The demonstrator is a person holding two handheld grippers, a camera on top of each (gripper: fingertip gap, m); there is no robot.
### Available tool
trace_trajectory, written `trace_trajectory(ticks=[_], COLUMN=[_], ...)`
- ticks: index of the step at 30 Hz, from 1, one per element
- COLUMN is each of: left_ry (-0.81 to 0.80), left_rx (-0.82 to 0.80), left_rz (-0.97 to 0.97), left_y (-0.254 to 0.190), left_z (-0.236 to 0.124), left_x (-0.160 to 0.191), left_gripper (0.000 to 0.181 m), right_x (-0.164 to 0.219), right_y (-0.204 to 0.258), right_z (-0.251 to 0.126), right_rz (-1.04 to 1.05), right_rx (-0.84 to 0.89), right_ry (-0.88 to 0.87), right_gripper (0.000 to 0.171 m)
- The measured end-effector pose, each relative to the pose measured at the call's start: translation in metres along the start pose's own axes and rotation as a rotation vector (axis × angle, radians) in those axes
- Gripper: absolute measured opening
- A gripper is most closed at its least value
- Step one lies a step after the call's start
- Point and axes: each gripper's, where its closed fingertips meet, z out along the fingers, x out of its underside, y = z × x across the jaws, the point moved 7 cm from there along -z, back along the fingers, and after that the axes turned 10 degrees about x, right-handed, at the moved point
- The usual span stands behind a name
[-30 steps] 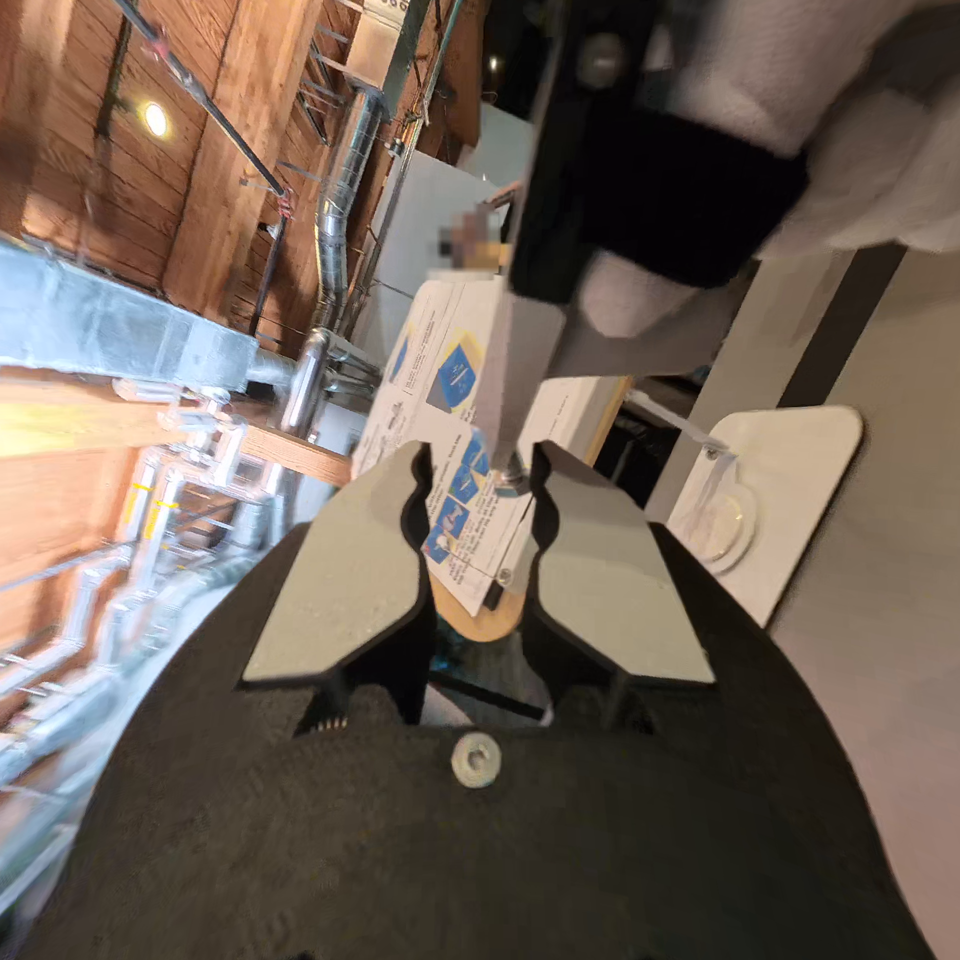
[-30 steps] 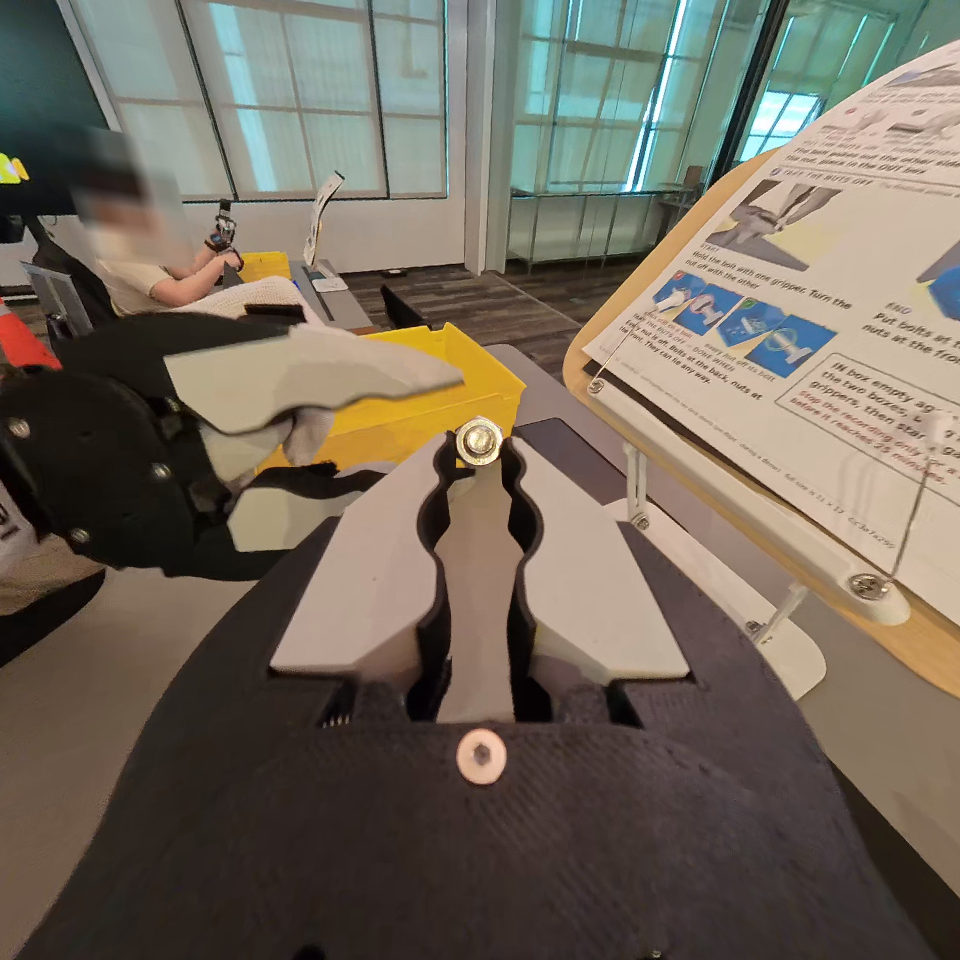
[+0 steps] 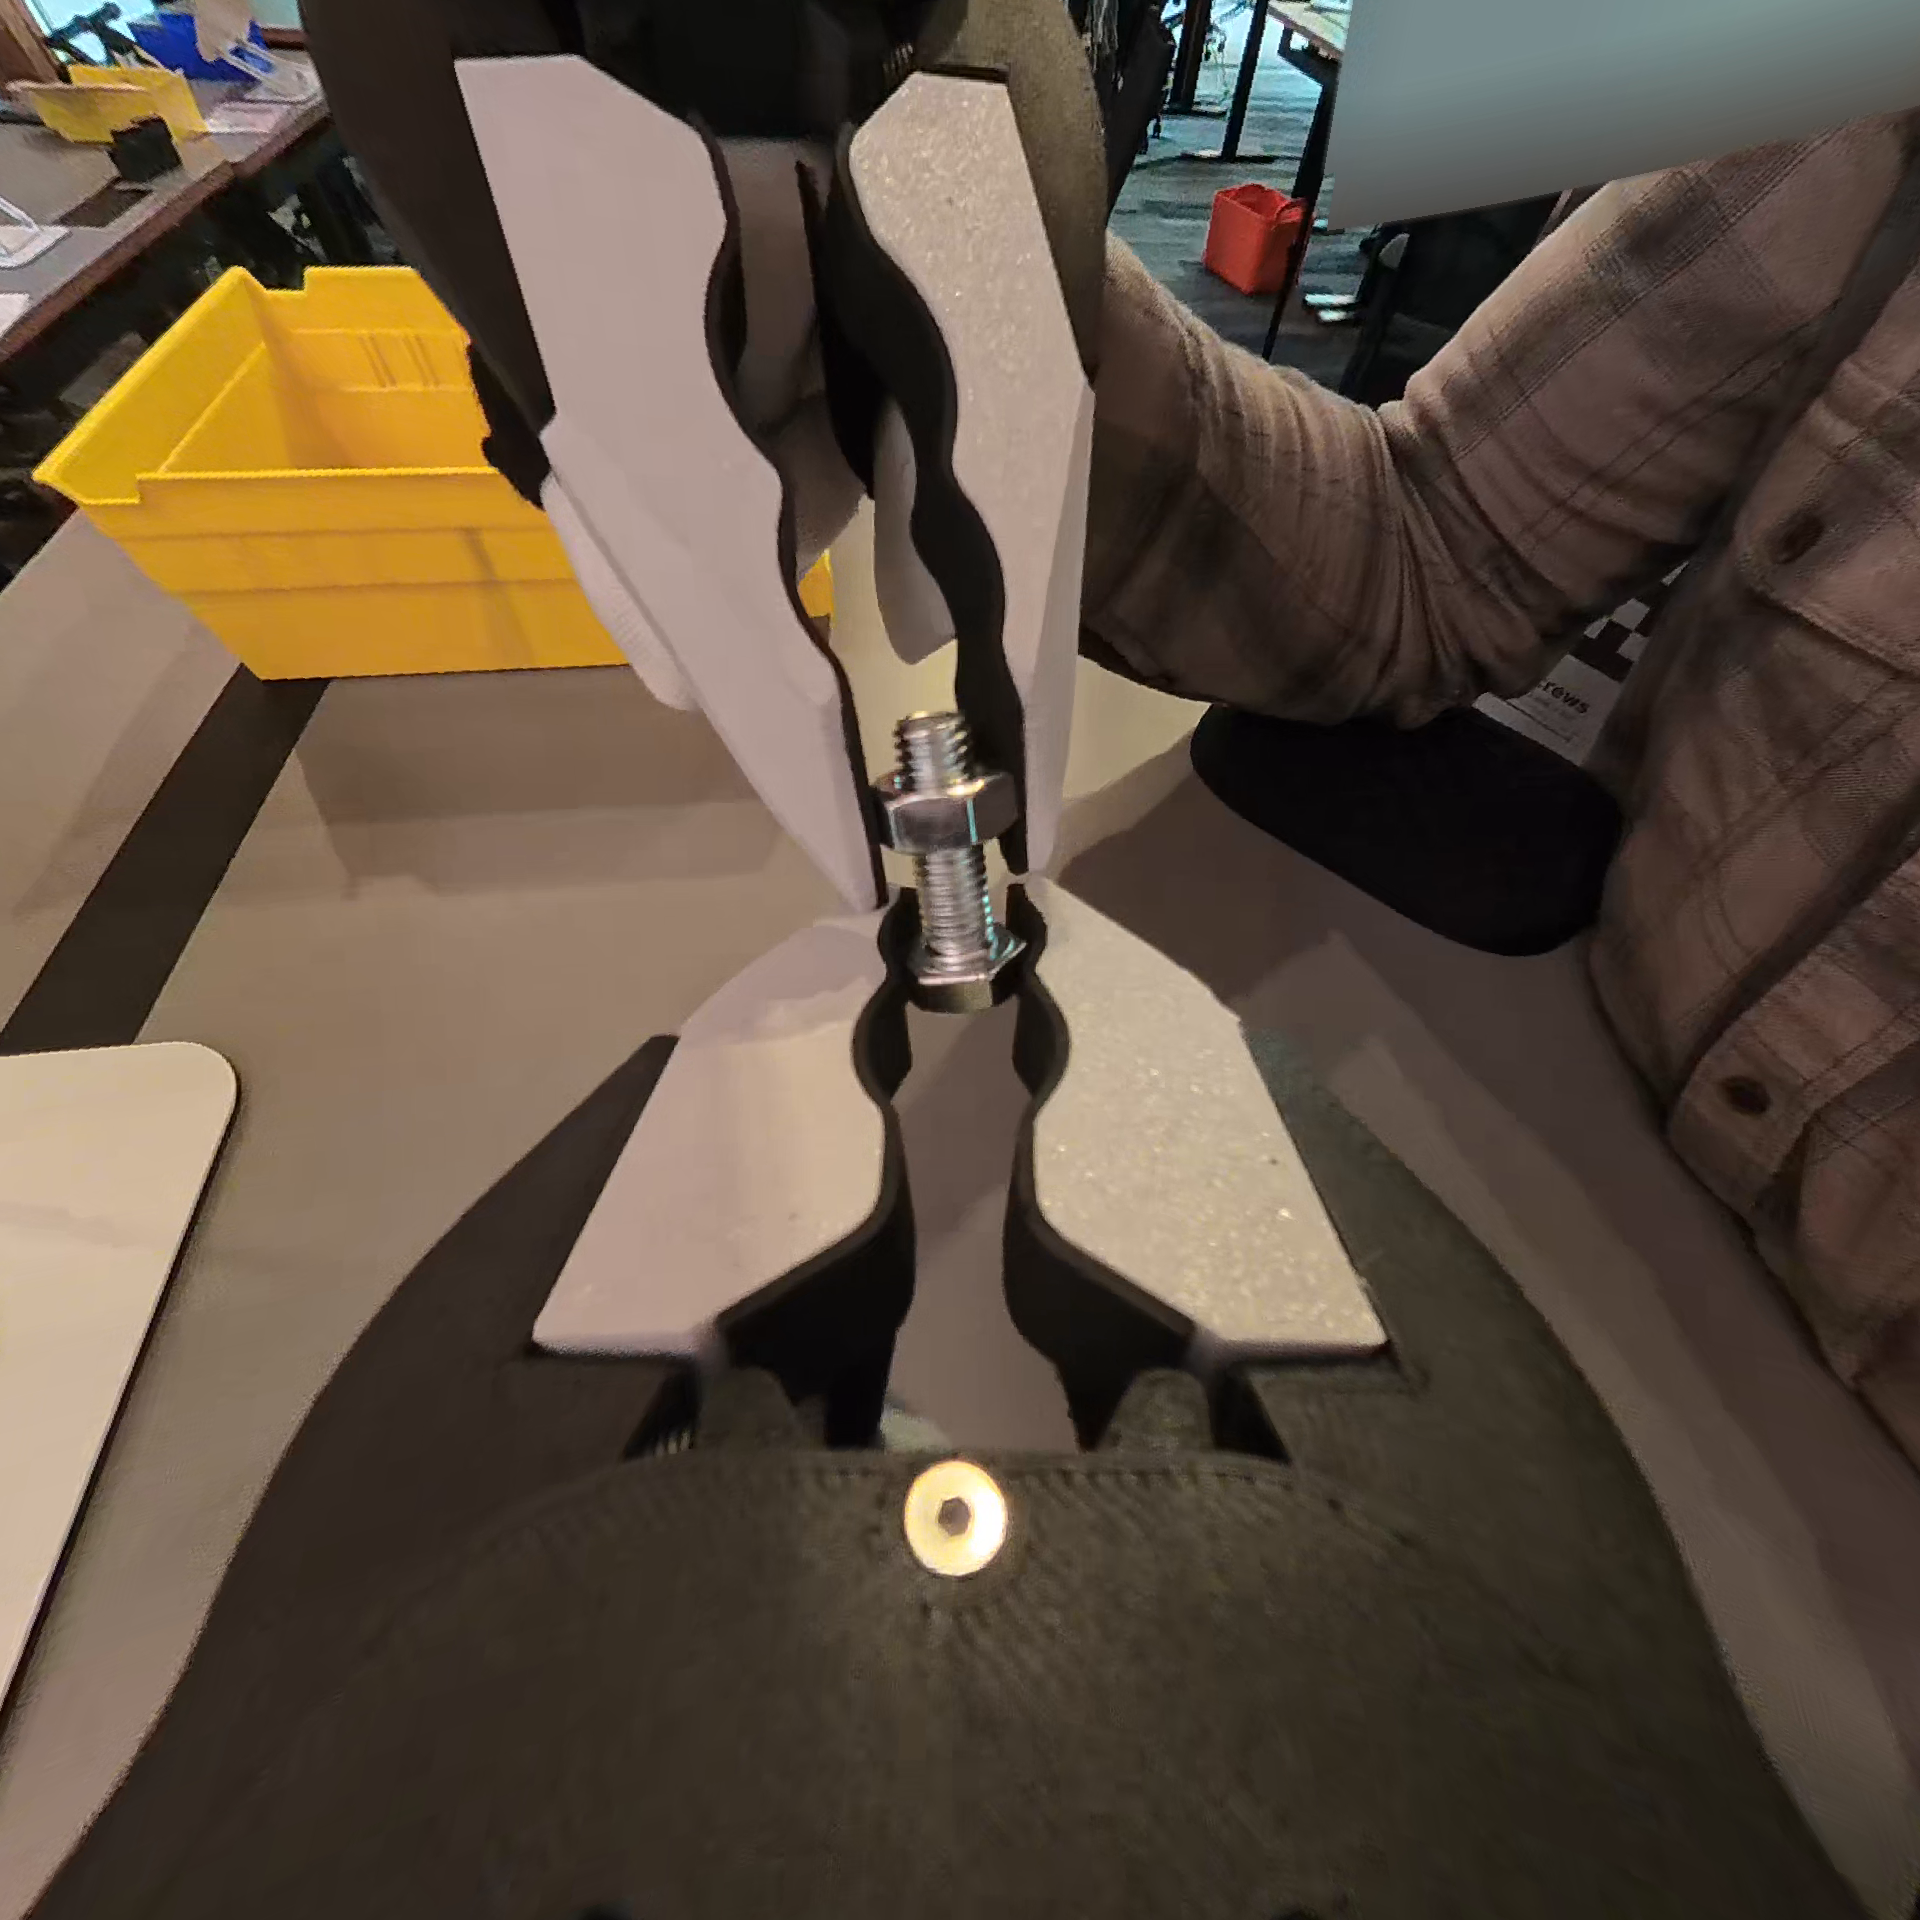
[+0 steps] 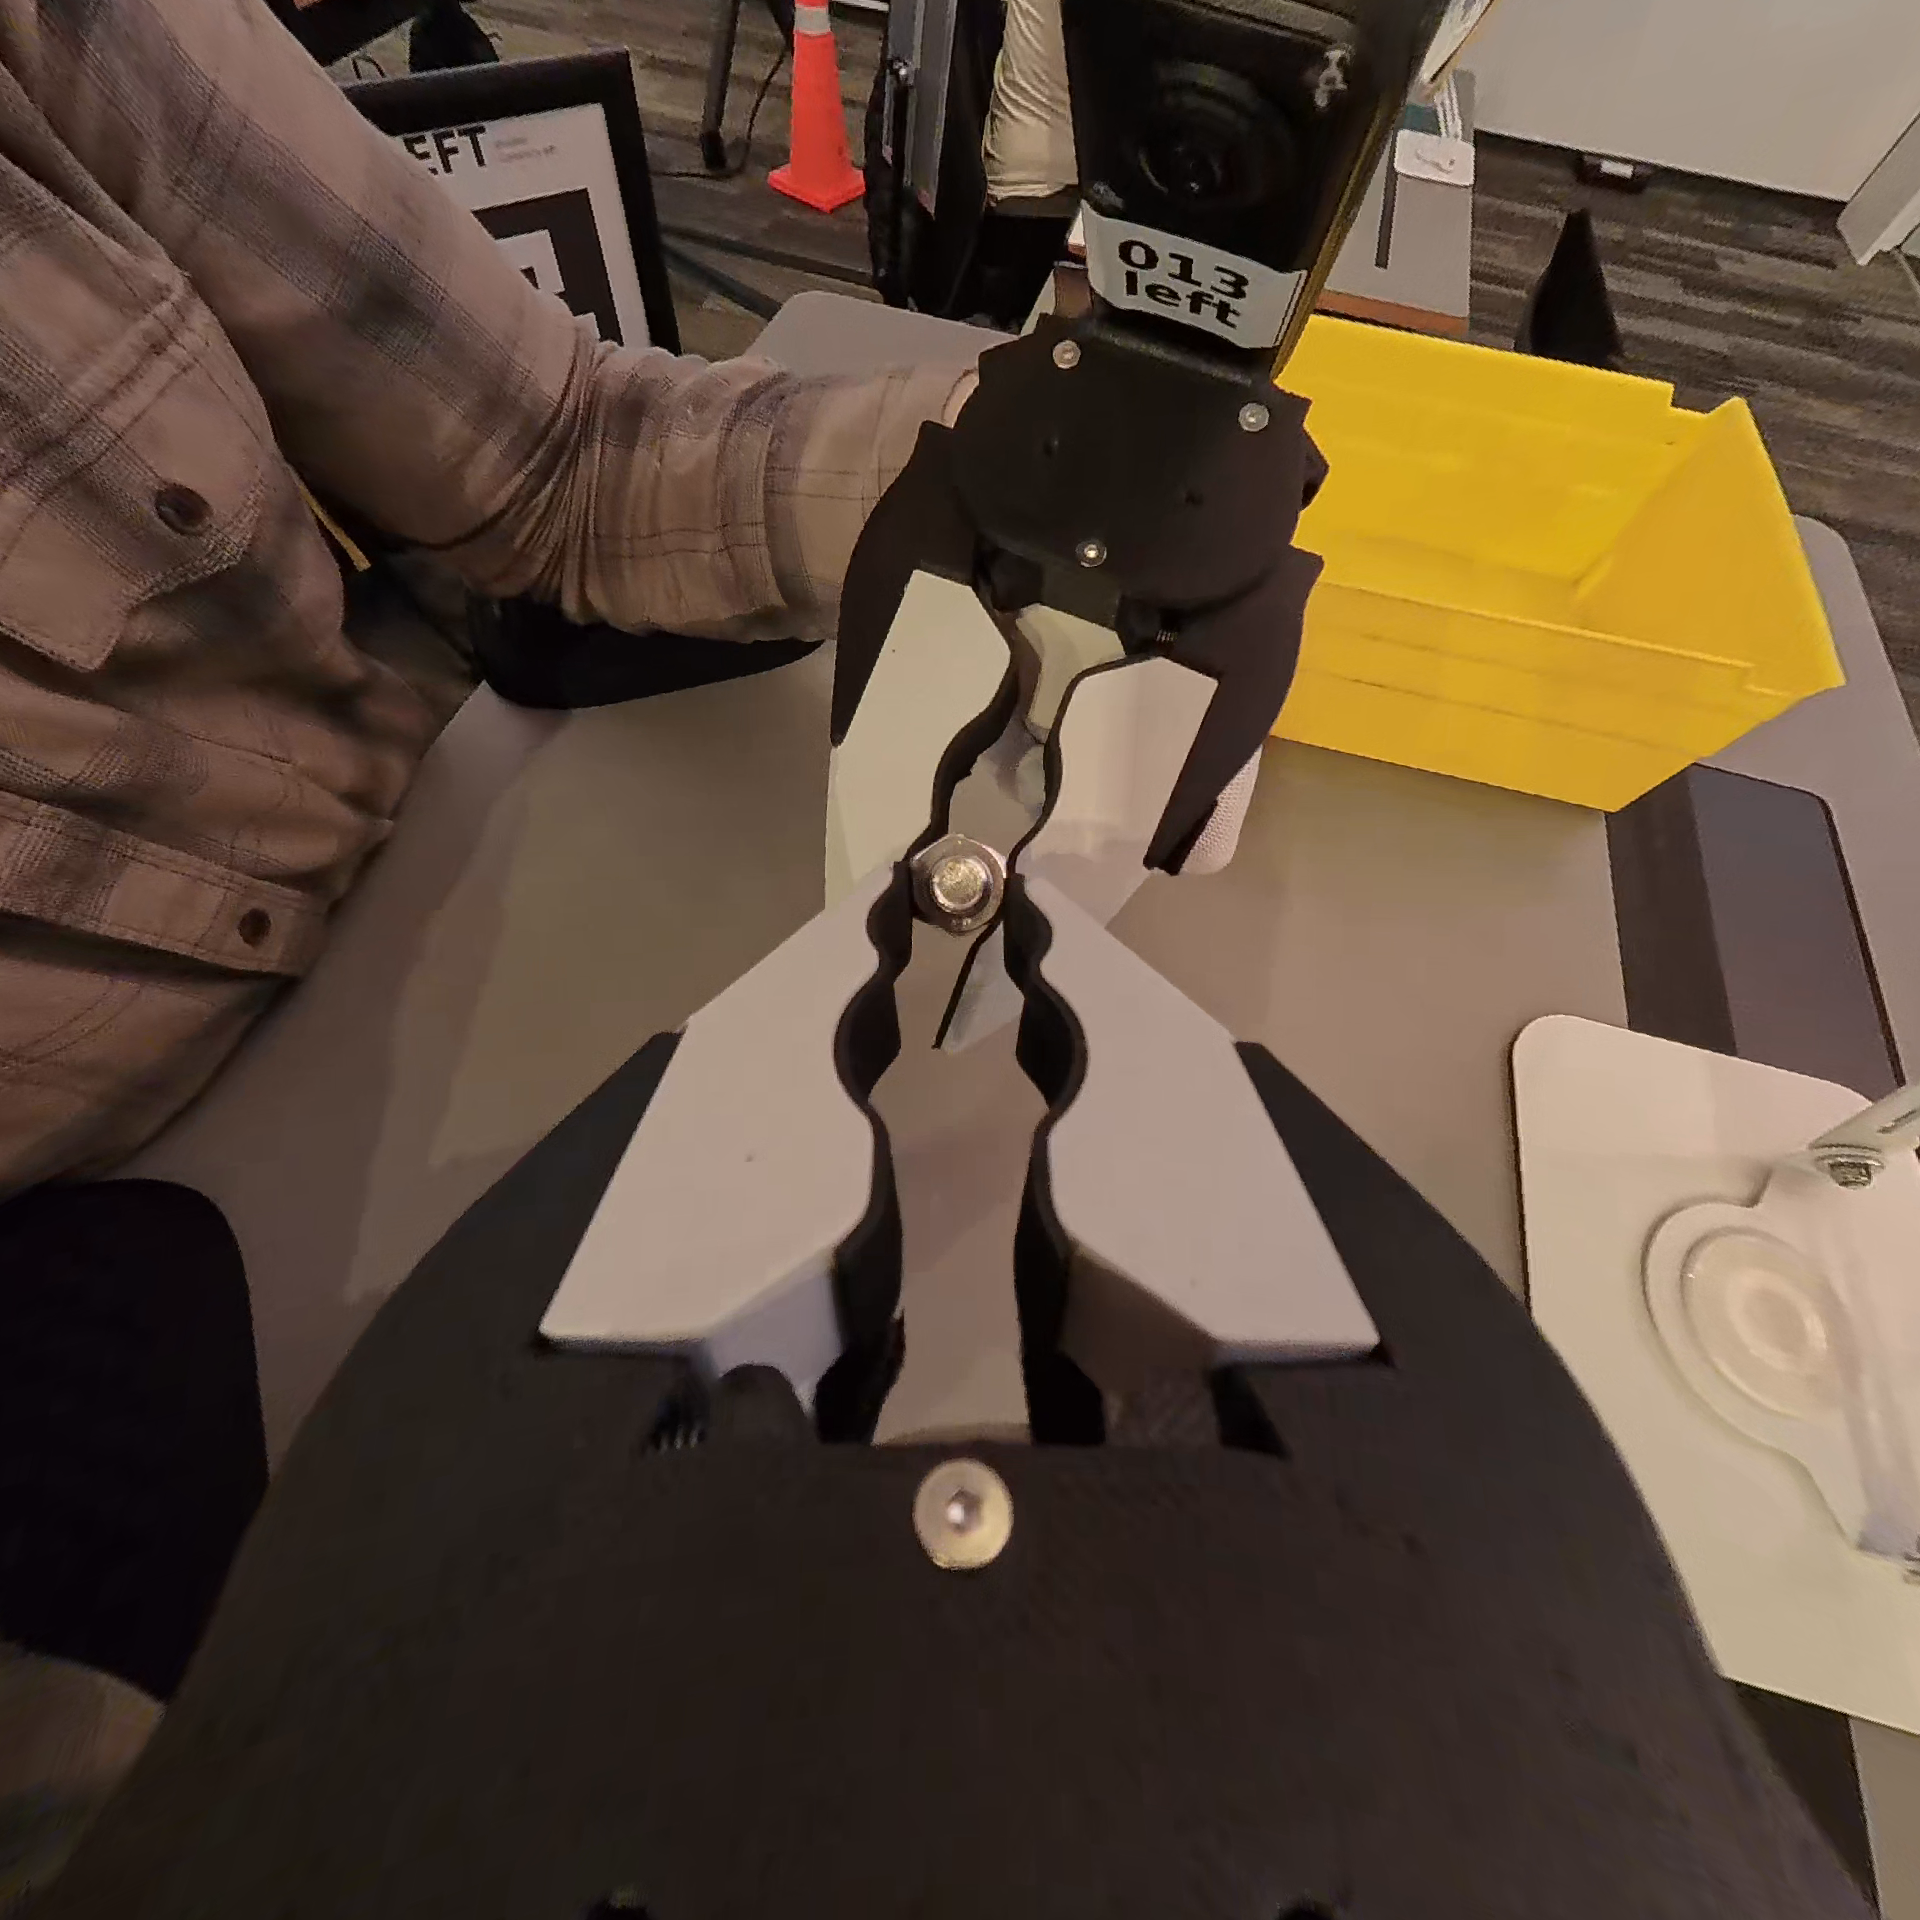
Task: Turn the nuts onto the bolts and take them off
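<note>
At mid-frame in the left wrist view, the left claw (image 3: 951, 961) clamps the bolt (image 3: 948, 883) by its head while the right claw (image 3: 940, 831) pinches the nut (image 3: 943, 812) above the table (image 3: 499, 935). A skewed twist could cross-thread, or a loose pinch could drop the nut.

Shiny threaded metal bolt (image 3: 948, 904) and nut (image 3: 943, 812) (bright zinc look), glossy yellow plastic bin (image 3: 312, 488), matt grey tabletop (image 3: 468, 935)
</note>
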Motion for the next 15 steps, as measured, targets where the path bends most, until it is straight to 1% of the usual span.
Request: trace_trajectory(ticks=[4, 13, 15], left_ry=[0.048, 0.022, 0.041], left_rx=[-0.044, -0.156, -0.240], left_rz=[0.031, 0.092, 0.100], left_y=[0.003, 0.012, 0.018], left_z=[0.002, -0.001, -0.003], left_x=[0.004, 0.001, 0.001], left_gripper=[0.015, 0.015, 0.015], right_x=[0.001, 0.000, -0.001], right_y=[0.000, -0.006, -0.010], right_z=[0.003, -0.002, -0.004], right_rz=[-0.018, -0.034, -0.045], right_rx=[0.028, 0.119, 0.168], right_ry=[0.050, 0.061, 0.052], right_gripper=[0.015, 0.015, 0.034])
